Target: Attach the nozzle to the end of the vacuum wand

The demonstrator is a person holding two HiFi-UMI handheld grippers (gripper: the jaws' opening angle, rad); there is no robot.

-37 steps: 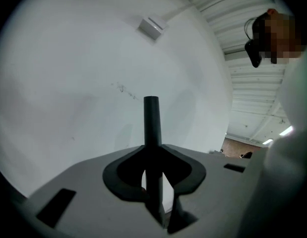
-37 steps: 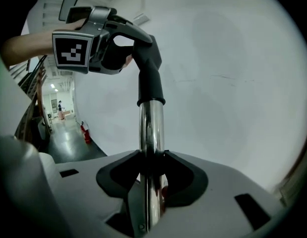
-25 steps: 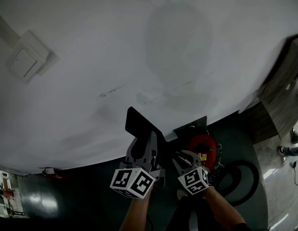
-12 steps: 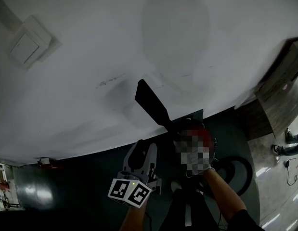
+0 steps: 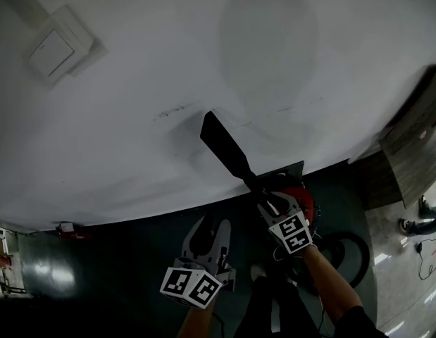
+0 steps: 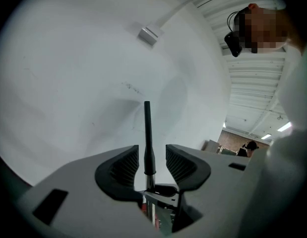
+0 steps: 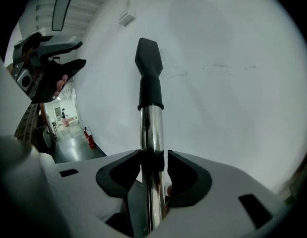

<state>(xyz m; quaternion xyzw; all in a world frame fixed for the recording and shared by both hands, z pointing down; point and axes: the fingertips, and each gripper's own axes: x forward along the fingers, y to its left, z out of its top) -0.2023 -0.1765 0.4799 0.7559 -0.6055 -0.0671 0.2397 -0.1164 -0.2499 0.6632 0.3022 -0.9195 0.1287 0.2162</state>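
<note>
My right gripper [image 5: 271, 203] is shut on the chrome vacuum wand [image 7: 152, 143], its pads pressing the tube from both sides. The flat black nozzle [image 5: 223, 145] sits on the wand's end and points up at the white wall; in the right gripper view the nozzle [image 7: 148, 68] joins the tube at a black collar. My left gripper [image 5: 208, 225] hangs below and left of the wand, open and holding nothing. In the left gripper view the nozzle [image 6: 147, 133] shows edge-on beyond the gap of the left gripper [image 6: 151, 165], apart from both pads.
A white wall [image 5: 133, 118] fills most of the head view, with a switch box [image 5: 59, 48] at upper left. The red vacuum body [image 5: 303, 201] and its black hose [image 5: 353, 259] lie on the dark floor by my right arm. A wooden cabinet [image 5: 415, 153] stands at right.
My left gripper has let go of the nozzle, opened, and drawn back and down toward me. The nozzle stays on the wand, which my right gripper still holds.
</note>
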